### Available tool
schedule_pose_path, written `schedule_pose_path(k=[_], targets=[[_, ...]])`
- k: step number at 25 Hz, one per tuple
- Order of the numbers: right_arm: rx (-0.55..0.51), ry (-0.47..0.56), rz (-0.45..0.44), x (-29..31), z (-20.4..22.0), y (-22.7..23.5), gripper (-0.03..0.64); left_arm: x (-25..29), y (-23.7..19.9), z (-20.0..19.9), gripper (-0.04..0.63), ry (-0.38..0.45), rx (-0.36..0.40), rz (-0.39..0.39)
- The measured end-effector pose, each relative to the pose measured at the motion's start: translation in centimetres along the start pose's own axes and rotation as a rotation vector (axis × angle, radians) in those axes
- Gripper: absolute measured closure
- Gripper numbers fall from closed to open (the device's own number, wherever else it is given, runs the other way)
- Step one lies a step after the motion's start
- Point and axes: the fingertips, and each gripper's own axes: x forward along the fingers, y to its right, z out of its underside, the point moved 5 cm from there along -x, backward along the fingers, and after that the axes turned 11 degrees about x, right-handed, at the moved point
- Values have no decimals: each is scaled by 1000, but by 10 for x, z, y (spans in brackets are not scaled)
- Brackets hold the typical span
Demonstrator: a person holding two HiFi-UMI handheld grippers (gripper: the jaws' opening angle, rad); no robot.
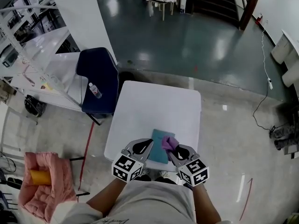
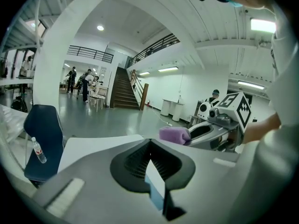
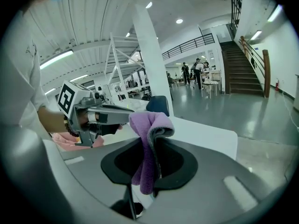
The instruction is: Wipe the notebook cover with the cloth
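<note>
The left tongs [image 1: 146,146] sit at the near left edge of the notebook [image 1: 160,149] and, seen along their own jaws, look pressed together on a thin slice of it – white page edge and teal cover between the dark pads. That is the weak spot as I judge it: such a shallow bite could slip once rubbing starts, and the notebook lies right at the near edge of the white counter [image 1: 154,101], so a push toward the person could send it off. The rest of the cover lies flat and open between the two tools, running away from the person. Over its near right corner hangs the purple cloth [image 3: 146,146], folded and bunched, pinched in the right tongs [image 1: 174,151]; whether it touches the cover yet I cannot tell. The other risk is on this side – the cloth is held only by its fold, so dragging hard could pull it loose or let bare jaws scrape the cover.
</note>
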Motion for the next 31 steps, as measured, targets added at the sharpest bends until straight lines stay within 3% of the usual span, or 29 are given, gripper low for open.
schedule_pose_path(k=[31], targets=[[3, 32, 1, -1, -18, 11, 522, 12, 4, -11, 595, 1, 49, 39]])
